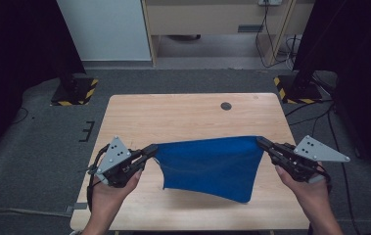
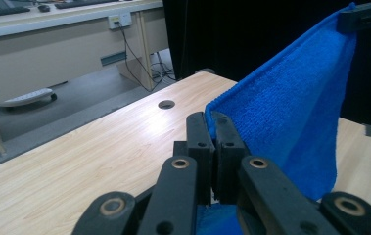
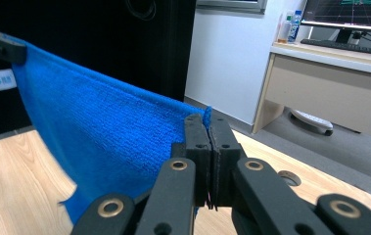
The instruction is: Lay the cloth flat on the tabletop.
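Note:
A blue cloth [image 1: 207, 166] hangs stretched above the wooden table [image 1: 188, 117], held up by its two top corners. My left gripper [image 1: 152, 149] is shut on the cloth's left corner; in the left gripper view its jaws pinch the blue cloth [image 2: 290, 112] at the left gripper [image 2: 211, 120]. My right gripper [image 1: 261, 142] is shut on the right corner; in the right gripper view the blue cloth [image 3: 100, 127] runs away from the right gripper [image 3: 207, 122] toward the other gripper's jaws at the far left. A small white label [image 3: 4, 78] hangs near that far corner.
The table has a round cable hole [image 1: 226, 105] at its far right. A pale desk [image 1: 212, 19] with cables stands behind, black stands with yellow-striped bases [image 1: 75, 90] at both sides. A monitor and keyboard [image 3: 349, 29] sit on a desk.

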Action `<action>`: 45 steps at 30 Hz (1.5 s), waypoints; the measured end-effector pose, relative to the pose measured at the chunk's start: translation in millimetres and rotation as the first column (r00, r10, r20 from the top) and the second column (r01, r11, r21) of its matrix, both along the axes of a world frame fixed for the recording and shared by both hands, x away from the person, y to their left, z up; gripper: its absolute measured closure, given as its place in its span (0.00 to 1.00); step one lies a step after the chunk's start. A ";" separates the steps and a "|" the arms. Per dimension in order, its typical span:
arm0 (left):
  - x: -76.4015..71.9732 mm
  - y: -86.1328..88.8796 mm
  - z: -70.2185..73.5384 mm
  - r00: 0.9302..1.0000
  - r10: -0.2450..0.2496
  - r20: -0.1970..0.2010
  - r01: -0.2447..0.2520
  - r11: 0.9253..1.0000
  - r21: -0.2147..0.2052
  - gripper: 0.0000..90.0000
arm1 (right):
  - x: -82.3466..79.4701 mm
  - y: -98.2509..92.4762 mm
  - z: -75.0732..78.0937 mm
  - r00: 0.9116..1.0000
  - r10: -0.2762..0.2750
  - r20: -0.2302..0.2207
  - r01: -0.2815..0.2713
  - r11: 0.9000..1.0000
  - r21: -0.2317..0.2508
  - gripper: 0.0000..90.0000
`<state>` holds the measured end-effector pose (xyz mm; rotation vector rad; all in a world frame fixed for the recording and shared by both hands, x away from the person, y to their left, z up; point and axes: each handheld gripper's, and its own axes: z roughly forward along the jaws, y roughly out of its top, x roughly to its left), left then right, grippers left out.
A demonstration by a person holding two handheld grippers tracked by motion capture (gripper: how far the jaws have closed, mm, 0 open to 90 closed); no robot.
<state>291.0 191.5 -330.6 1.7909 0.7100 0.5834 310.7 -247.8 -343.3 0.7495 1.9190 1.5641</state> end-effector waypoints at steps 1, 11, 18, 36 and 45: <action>3.3 -0.7 -0.5 1.000 0.002 -0.005 -0.002 1.000 0.005 0.97 | 2.1 0.1 -0.4 1.000 -0.002 -0.002 0.002 1.000 -0.008 0.99; 77.2 -3.2 -44.0 0.990 0.033 -0.140 -0.029 0.999 0.027 0.97 | 73.9 8.9 -43.6 0.987 -0.050 -0.150 0.040 0.997 -0.065 0.99; 115.6 -2.3 -85.6 0.976 0.084 -0.201 -0.078 0.996 0.039 0.97 | 110.9 19.2 -78.3 0.975 -0.082 -0.207 0.057 0.991 -0.121 0.98; 167.0 -14.5 -105.0 0.953 0.145 -0.266 -0.133 0.989 0.064 0.97 | 152.0 24.0 -103.1 0.951 -0.163 -0.261 0.121 0.978 -0.171 0.99; 188.5 -19.0 -114.1 0.944 0.175 -0.280 -0.158 0.984 0.083 0.97 | 177.7 25.5 -112.7 0.943 -0.177 -0.283 0.131 0.976 -0.174 0.99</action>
